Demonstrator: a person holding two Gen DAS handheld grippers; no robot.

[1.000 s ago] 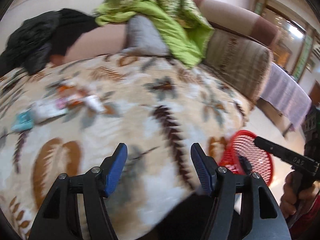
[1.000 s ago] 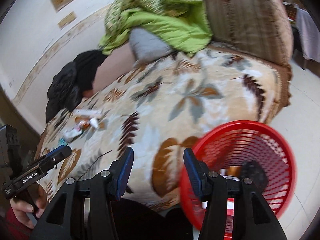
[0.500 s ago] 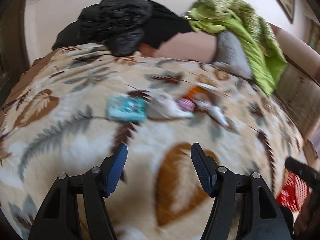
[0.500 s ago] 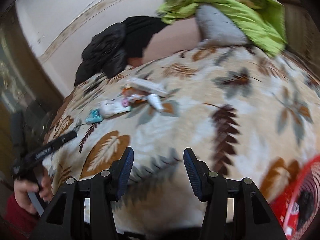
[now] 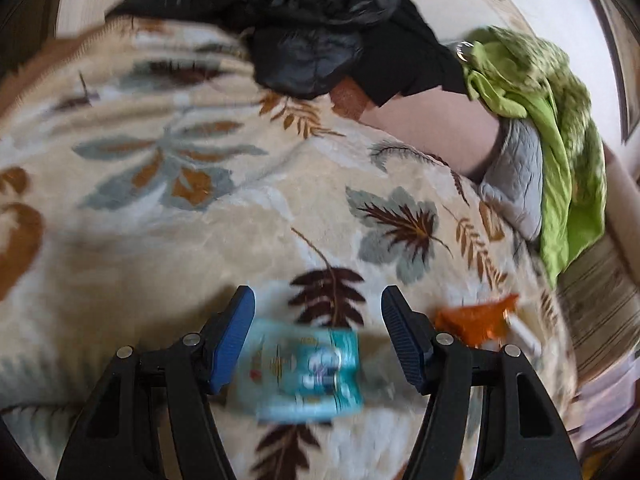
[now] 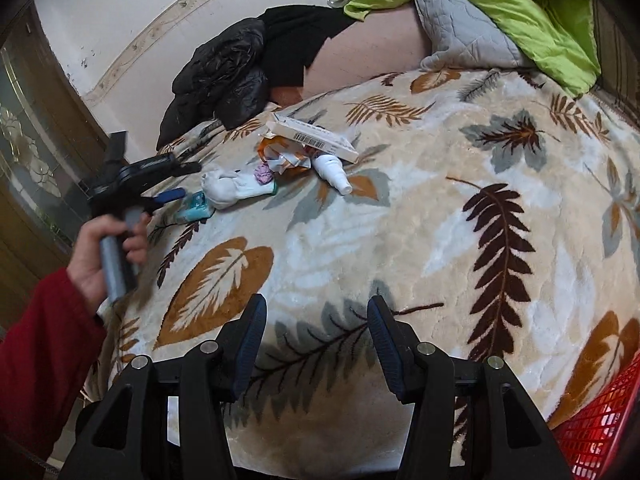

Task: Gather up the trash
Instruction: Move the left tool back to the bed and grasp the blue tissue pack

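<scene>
Teal wrapper [image 5: 304, 372] is lying on the leaf-patterned blanket [image 5: 200, 208] between the released left claw [image 5: 316, 332]; the right claw [image 6: 314, 336] is hovering released.

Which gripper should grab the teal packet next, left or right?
Left. The left gripper is open with the teal plastic packet between its blue fingers. The right gripper is open over bare leaf-patterned blanket, far from it.

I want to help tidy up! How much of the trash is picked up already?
Not much shows as done: only a corner of the red mesh basket shows. Right now the open left gripper straddles the teal packet, not yet gripped. The right gripper is open, holding nothing. Left on the leaf-patterned blanket: white carton, white bottle, orange wrapper, white sock.
</scene>
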